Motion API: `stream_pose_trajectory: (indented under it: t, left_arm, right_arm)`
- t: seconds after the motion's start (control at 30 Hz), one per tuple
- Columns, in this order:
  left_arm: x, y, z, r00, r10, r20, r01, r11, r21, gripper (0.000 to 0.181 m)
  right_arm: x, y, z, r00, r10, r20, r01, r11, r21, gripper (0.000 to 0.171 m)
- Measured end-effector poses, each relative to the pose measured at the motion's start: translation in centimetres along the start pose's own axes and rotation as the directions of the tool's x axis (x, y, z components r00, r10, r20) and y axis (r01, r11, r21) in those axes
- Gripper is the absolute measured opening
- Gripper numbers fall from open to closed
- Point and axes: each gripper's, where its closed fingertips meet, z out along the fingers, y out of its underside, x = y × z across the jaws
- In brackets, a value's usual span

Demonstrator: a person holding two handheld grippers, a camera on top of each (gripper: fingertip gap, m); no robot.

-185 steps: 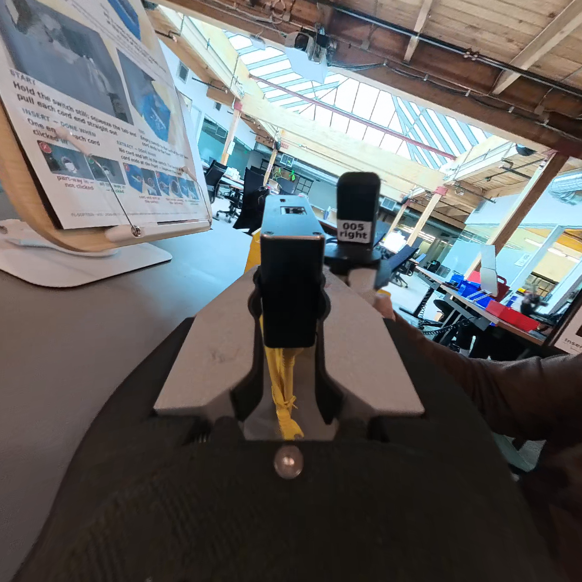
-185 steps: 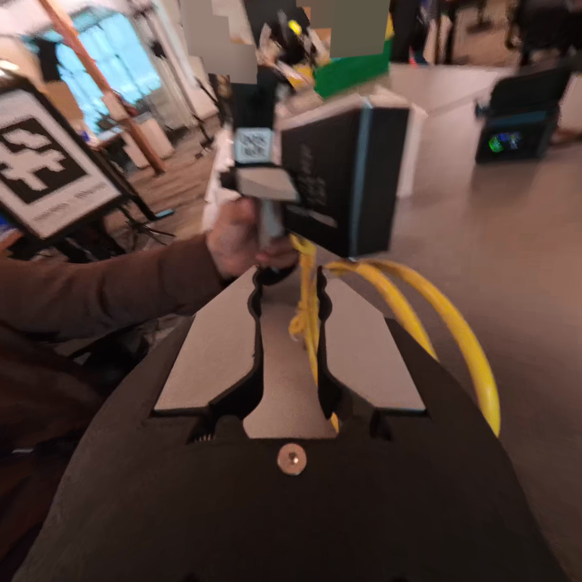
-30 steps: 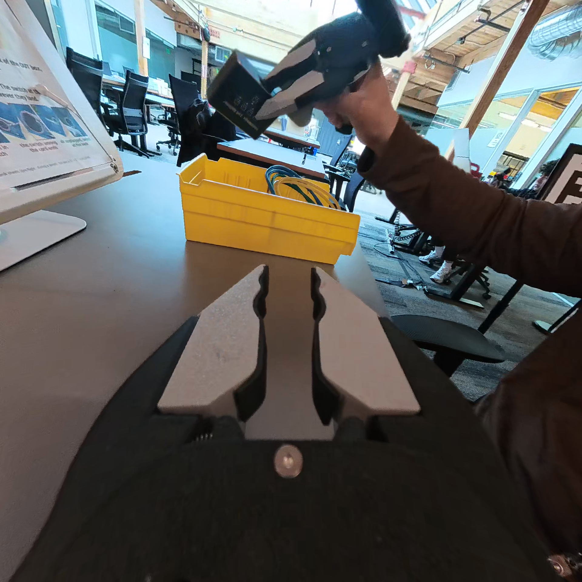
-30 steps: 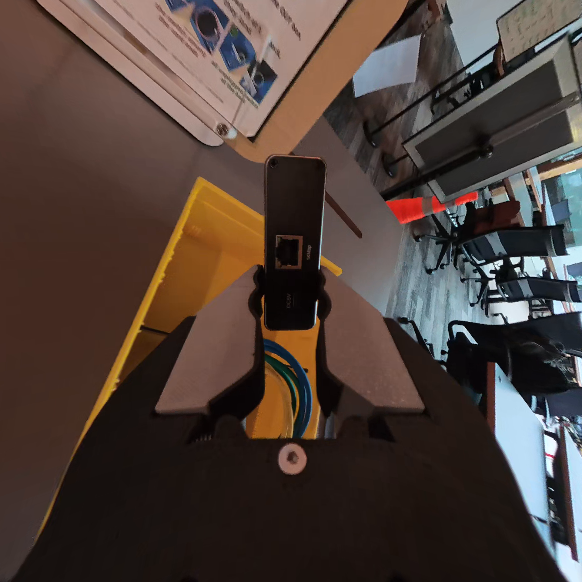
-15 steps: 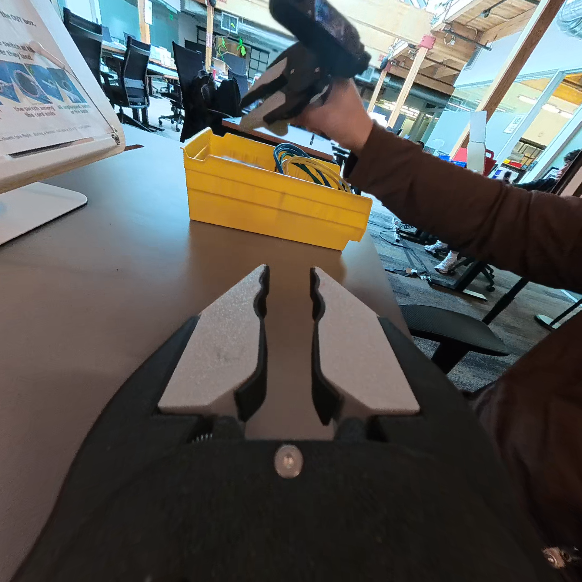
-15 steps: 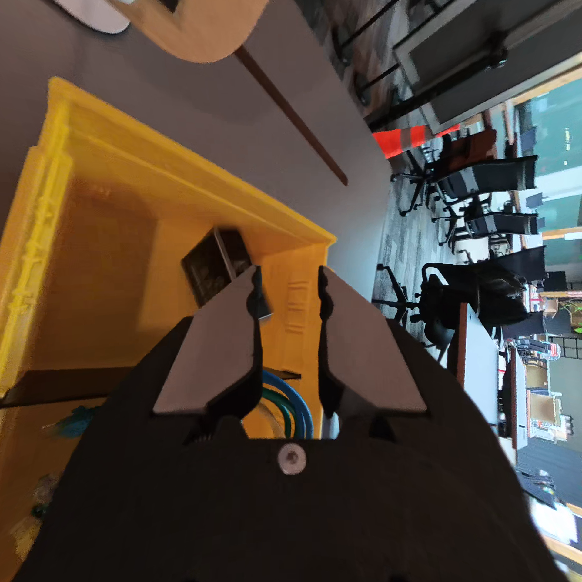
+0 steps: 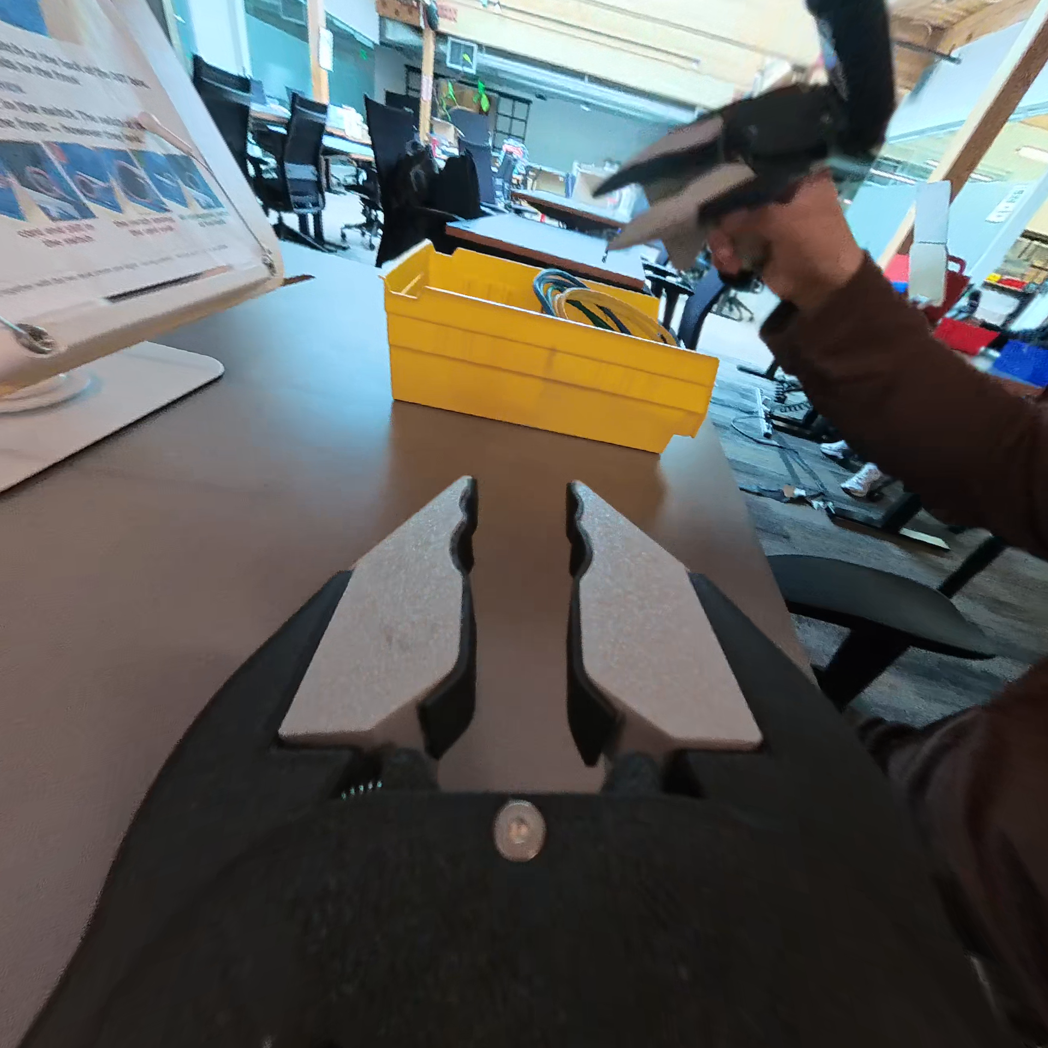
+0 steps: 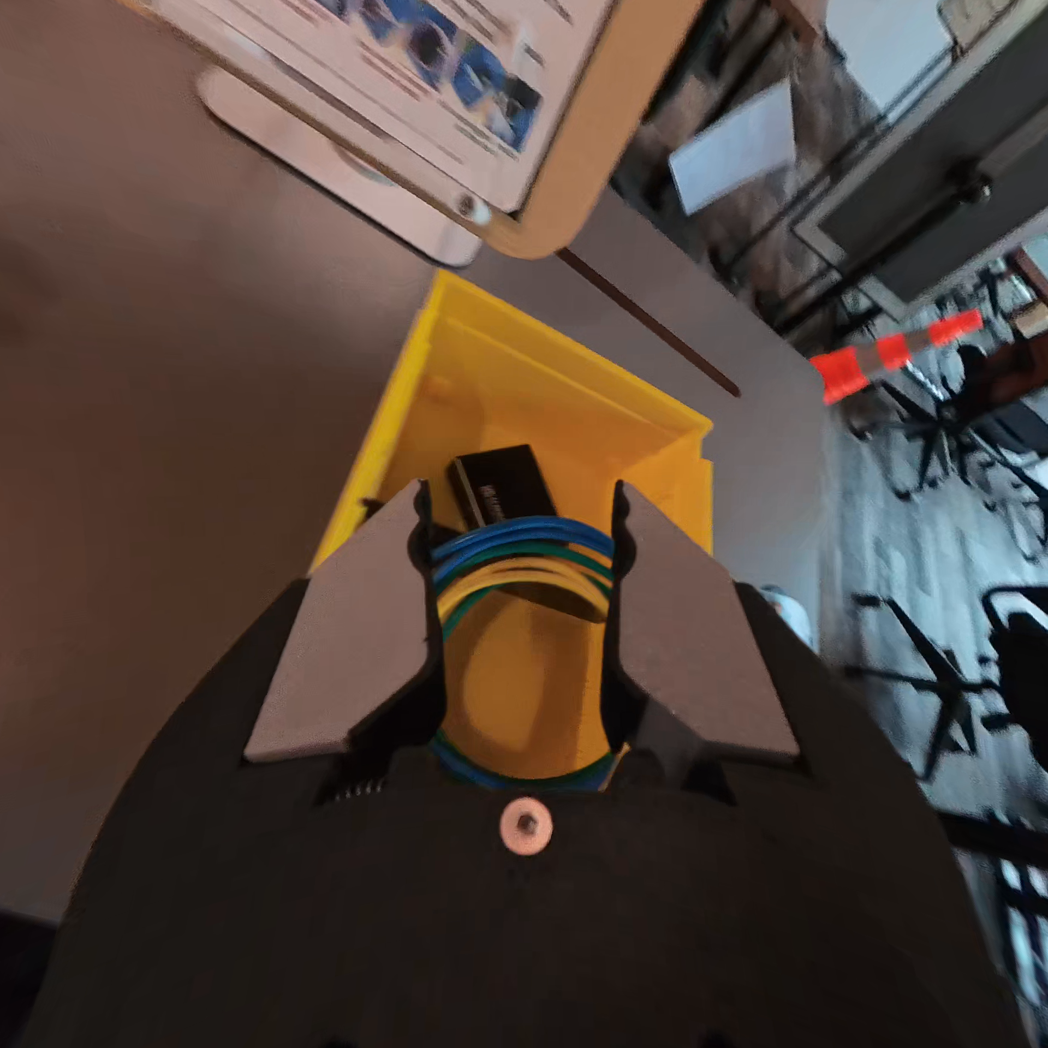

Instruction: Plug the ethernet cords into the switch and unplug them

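Left gripper (image 7: 520,499) low over the brown table (image 7: 227,510), jaws parted a little, nothing between them, pointing toward the yellow bin (image 7: 544,374) farther along the table near its right edge. Coiled cords (image 7: 590,300) showing above the bin's rim at its right end. To the left, a tilted instruction board (image 7: 113,187) on a white stand, well apart from the bin.

Right gripper (image 8: 519,493) held up in the air above the bin (image 8: 510,391), jaws spread wide and empty, looking down into it. Seen also from the left wrist view, blurred, in a hand (image 7: 788,244) with a dark brown sleeve (image 7: 907,397), up above the bin's right end.

Inside the bin: the black switch (image 8: 505,487) lying on the floor toward the far end, tilted at an angle to the walls, free of either gripper. Just nearer than it, the coil of blue, green and yellow cords (image 8: 522,547), its far edge overlapping or touching the switch's near end; hard to tell which. No cord visibly plugged in. Board and stand (image 8: 397,113) beyond the bin's far corner.
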Motion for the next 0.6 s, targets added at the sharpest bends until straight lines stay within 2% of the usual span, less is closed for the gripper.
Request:
stream_pose_trajectory:
  t: [0.1, 0.27, 0.4, 0.5, 0.57, 0.6]
  left_arm:
    - [-0.6, 0.0, -0.2, 1.0, -0.004, 0.03, 0.003, 1.0, 0.013, 0.035]
    - [-1.1, 1.1, -0.2, 0.987, 0.065, 0.144, -0.059, 0.997, -0.044, 0.045]
    - [1.8, 0.1, -2.1, 0.989, -0.003, 0.145, -0.008, 0.997, 0.073, 0.051]
    - [2.6, 0.7, -5.4, 0.952, 0.023, 0.306, -0.035, 0.999, 0.033, 0.051]
    - [2.5, 1.1, -9.0, 0.882, 0.001, 0.472, 0.033, 0.997, -0.064, 0.051]
    - [2.9, 0.9, -11.0, 0.846, -0.001, 0.533, 0.067, 0.992, -0.105, 0.057]
  right_arm:
    - [-3.0, 0.9, -1.8, 0.997, 0.015, 0.071, -0.022, 0.996, 0.09, 0.062]
    - [-6.6, 3.1, -3.0, 0.989, 0.043, 0.139, -0.062, 0.989, 0.133, 0.074]
    - [-8.9, 4.5, -3.2, 0.983, 0.026, 0.179, -0.057, 0.984, 0.169, 0.081]
    - [-9.0, 6.2, -2.4, 0.989, 0.034, 0.146, -0.053, 0.99, 0.128, 0.083]
    - [-9.3, 6.9, -1.8, 0.986, 0.062, 0.157, -0.08, 0.99, 0.114, 0.085]
    - [-9.3, 7.2, -1.4, 0.985, 0.074, 0.158, -0.092, 0.99, 0.111, 0.087]
